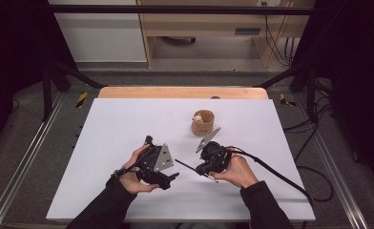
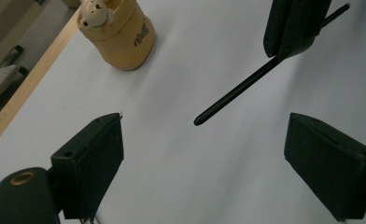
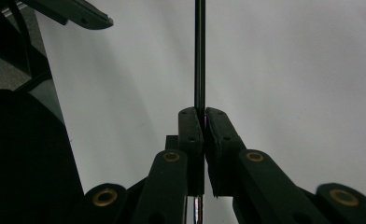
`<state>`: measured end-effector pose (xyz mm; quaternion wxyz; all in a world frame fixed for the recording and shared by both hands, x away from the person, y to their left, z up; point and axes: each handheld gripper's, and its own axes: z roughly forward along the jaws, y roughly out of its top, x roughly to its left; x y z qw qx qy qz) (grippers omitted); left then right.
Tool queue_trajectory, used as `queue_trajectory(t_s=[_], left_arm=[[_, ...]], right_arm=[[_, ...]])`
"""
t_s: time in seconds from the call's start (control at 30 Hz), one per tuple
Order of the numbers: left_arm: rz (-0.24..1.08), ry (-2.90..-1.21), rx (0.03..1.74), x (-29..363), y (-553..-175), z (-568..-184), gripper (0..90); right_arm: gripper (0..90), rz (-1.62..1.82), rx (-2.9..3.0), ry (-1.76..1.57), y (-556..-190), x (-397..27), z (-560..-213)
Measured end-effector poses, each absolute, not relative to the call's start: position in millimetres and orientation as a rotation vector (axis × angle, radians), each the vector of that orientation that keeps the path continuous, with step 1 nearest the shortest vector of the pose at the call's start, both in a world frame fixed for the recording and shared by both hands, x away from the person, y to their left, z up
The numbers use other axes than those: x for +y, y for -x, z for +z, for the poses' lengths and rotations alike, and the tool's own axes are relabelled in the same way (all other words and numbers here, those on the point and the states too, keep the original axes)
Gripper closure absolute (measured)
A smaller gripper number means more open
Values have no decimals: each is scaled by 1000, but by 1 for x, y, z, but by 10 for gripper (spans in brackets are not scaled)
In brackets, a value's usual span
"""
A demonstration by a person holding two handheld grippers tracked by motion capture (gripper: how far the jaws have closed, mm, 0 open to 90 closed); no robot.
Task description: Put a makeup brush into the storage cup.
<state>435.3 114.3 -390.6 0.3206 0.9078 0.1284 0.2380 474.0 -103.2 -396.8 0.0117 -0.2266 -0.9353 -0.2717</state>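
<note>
- The left gripper is held low over the white table at about 7 o'clock from the table's centre, its body cradled in the left hand. In the left gripper view its two black jaws are seen standing wide apart with nothing but bare table between them, apparently kept spread so that something can be received.
- A thin black rod, probably a pen or stylus, is seen in the left gripper view at 1 o'clock, its rounded tip directed down toward the gap between those spread jaws; a hand-over or a regrasp appears to be in preparation.
- The right gripper is held in the right hand at about 5 o'clock from the table's centre, turned toward the left gripper. In the right gripper view its jaws are pressed together on the rod, which runs straight up at 12 o'clock and is gripped near its rear end so that a long free length is left for the other gripper.
- A small tan cup with a bear figure is stood upright at 12 o'clock from the right gripper, well apart from the rod, and is touched by nothing.
</note>
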Motion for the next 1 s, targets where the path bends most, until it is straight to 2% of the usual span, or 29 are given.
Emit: queue_trajectory(t_s=[0.57,1.0], left_arm=[[668,-2458,211,99,-433,-400,162],[712,-2471,116,89,-432,-407,256]], right_arm=[[857,-847,-2911,682,-472,-101,-400],[857,-862,-2896,668,-470,-101,-399]])
